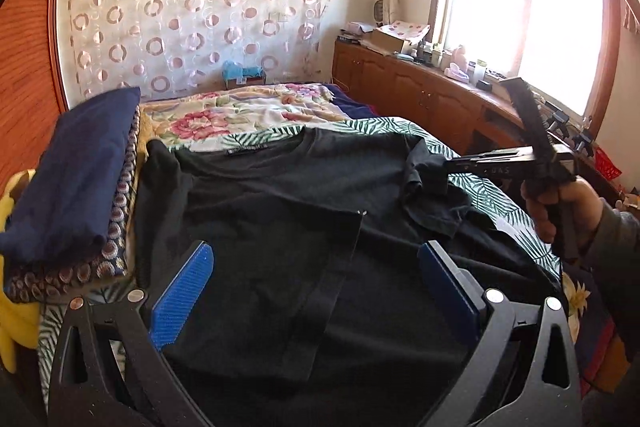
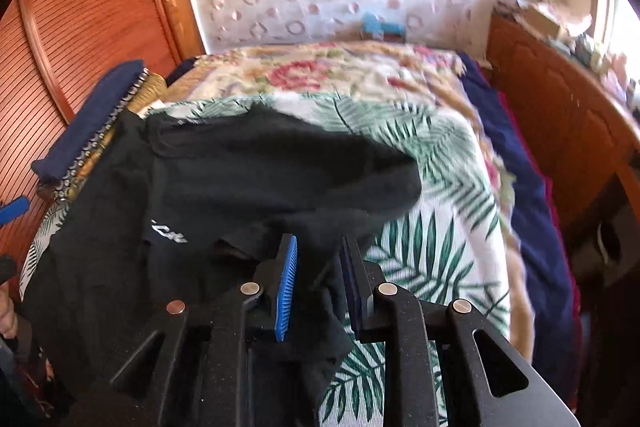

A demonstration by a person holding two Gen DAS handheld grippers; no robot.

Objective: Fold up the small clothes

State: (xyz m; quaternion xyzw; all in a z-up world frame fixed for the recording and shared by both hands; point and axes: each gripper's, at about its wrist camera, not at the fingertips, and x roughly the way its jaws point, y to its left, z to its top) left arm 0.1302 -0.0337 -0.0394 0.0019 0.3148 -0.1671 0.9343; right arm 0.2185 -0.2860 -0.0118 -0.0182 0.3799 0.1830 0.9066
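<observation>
- The black T-shirt (image 1: pixel 280 211) lies spread on the leaf-print sheet (image 1: pixel 516 211) of the bed, collar at the far end, hem toward me. Its long axis runs near to far. One side panel is already turned in over the body, its straight edge slanting down the middle of the left wrist view.
- My left gripper (image 1: pixel 316 291) hangs above the near part of the shirt with its jaws spread wide. The blue pads (image 1: pixel 184 291) stand well apart and nothing is between them.
- My right gripper (image 2: pixel 318 287) is at the shirt's right edge. Its jaws stand only a little apart. A fold of black cloth passes through the gap, but I see space beside the pads, so I judge the hold is let go or nearly so, not a firm pinch.
- In the left wrist view, the right sleeve (image 1: pixel 432 187) lies crumpled at the right, just beside that gripper and the person's hand (image 1: pixel 560 203) that carries it.
- What the next move turns on: the unfolded side lies to the right of the shirt's long axis, so the right gripper is the nearer one. I'd carry that edge leftward across the axis.
- A folded navy garment (image 1: pixel 76 167) rests on a stack at the left, apart from this work.
</observation>
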